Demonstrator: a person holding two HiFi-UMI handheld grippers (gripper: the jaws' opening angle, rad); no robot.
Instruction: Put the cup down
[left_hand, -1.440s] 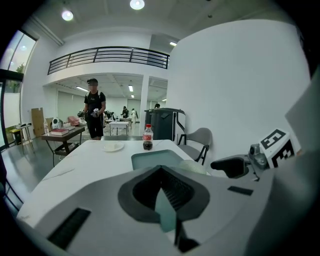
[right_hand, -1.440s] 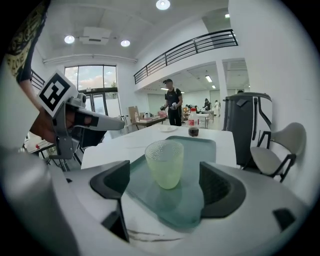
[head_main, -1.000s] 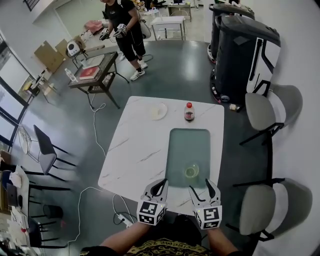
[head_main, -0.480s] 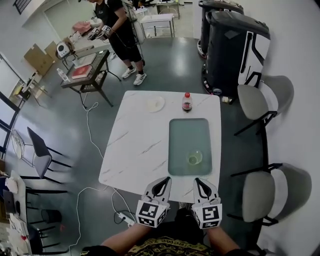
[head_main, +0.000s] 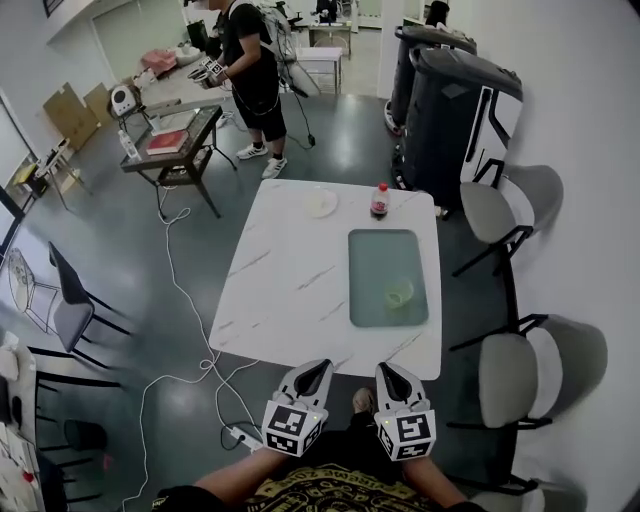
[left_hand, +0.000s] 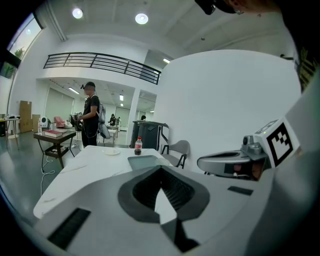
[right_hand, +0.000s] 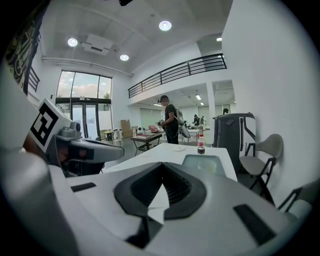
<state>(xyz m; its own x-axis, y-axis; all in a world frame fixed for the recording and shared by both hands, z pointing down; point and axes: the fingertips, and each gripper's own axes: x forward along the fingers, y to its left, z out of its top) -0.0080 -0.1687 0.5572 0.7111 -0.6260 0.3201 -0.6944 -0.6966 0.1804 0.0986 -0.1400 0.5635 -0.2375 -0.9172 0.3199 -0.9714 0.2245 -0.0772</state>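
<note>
A wide hall with a grey polished floor holds a white marble table (head_main: 290, 270) at its middle, grey chairs (head_main: 490, 212) along its right side and a person (head_main: 250, 60) standing at a low side table far behind. On the marble lies a pale green tray (head_main: 375, 258), and the cup (head_main: 398, 293) stands upright on it, towards its near right part, with nothing touching it. Beyond the tray's far end are a small dark bottle (head_main: 379, 201) and a white plate (head_main: 320, 203).

Both tools hang low in front of the body, off the table's near edge and well apart from the cup. The left gripper (head_main: 312, 375) has its jaws pressed together on nothing, and the right gripper (head_main: 392, 377) likewise – tips meeting, nothing pinched, as each gripper view shows.

Judging by how things lie, the putting-down looks done: the cup rests on its own and neither claw is near it. What remains – if anything – is only to keep both tools clear of the table edge, so the tray and cup are not jolted.
</note>
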